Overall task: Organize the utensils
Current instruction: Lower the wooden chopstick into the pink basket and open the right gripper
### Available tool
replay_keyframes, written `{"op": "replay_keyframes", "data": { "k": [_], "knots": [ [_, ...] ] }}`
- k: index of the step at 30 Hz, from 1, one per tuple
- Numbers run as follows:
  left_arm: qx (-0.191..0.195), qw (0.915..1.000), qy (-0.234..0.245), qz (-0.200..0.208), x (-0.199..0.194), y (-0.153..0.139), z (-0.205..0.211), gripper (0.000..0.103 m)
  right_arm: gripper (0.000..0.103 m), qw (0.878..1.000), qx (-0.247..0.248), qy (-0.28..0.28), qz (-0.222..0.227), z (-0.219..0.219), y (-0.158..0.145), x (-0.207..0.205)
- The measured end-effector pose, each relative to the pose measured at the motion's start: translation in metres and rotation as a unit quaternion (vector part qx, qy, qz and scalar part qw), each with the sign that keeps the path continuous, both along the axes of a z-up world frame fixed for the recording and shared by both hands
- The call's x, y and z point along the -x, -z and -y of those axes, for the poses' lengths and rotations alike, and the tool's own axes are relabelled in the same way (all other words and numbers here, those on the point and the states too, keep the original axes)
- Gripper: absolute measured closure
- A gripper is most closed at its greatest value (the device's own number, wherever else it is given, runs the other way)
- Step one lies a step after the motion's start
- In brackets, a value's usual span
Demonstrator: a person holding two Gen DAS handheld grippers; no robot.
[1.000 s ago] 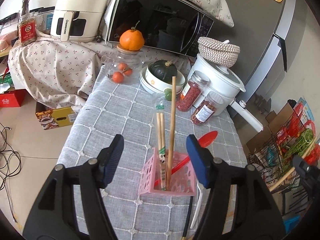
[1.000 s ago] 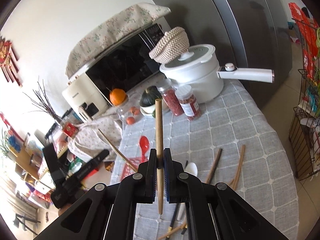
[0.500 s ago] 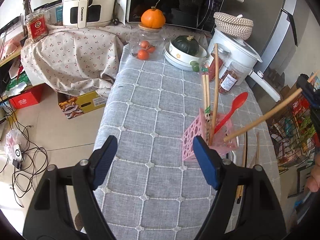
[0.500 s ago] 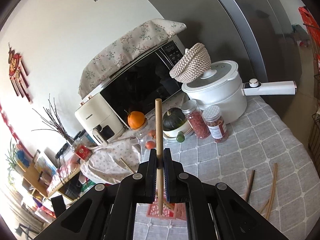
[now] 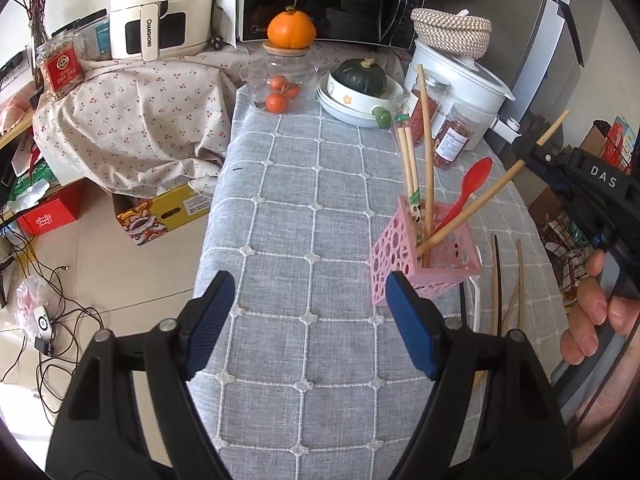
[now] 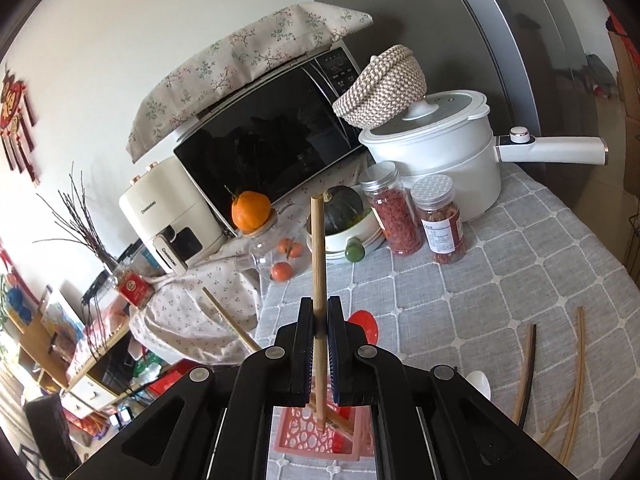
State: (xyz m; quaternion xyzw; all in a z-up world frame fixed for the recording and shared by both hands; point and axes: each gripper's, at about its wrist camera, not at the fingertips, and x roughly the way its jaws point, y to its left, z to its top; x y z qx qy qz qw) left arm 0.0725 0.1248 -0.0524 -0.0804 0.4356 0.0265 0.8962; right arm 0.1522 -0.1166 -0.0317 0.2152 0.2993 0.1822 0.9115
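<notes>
A pink perforated basket (image 5: 404, 256) stands on the grey checked tablecloth (image 5: 304, 208), holding several wooden chopsticks and a red spoon (image 5: 474, 178). My right gripper (image 6: 319, 316) is shut on a wooden chopstick (image 6: 318, 248), and the stick's lower end sits inside the basket (image 6: 304, 440). In the left wrist view that gripper (image 5: 532, 146) reaches in from the right, held by a hand (image 5: 592, 320), with the stick (image 5: 480, 200) slanting down into the basket. My left gripper (image 5: 308, 312) is open over bare cloth to the left of the basket, holding nothing.
Loose chopsticks (image 6: 528, 364) and a white spoon (image 6: 478, 380) lie on the cloth right of the basket. At the back stand two red-filled jars (image 5: 452, 140), a white pot (image 5: 460, 76), a bowl with a green squash (image 5: 360, 92) and a glass jar (image 5: 284, 88). The table's left edge drops to the floor.
My left gripper drew back to the left, so the basket is no longer between its fingers, and its jaws widened. My right gripper came down and set its chopstick's tip into the basket.
</notes>
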Motion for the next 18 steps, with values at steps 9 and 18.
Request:
{"op": "replay_keyframes", "data": {
  "k": [9, 18],
  "knots": [
    [-0.008, 0.9999, 0.01, -0.006, -0.001, 0.004, 0.007, 0.025, 0.096, 1.0, 0.027, 0.007, -0.007, -0.003, 0.007, -0.002],
    [-0.007, 0.9997, 0.015, -0.018, -0.004, 0.009, 0.011, 0.025, 0.097, 1.0, 0.012, 0.01, -0.026, 0.001, 0.015, -0.008]
  ]
}}
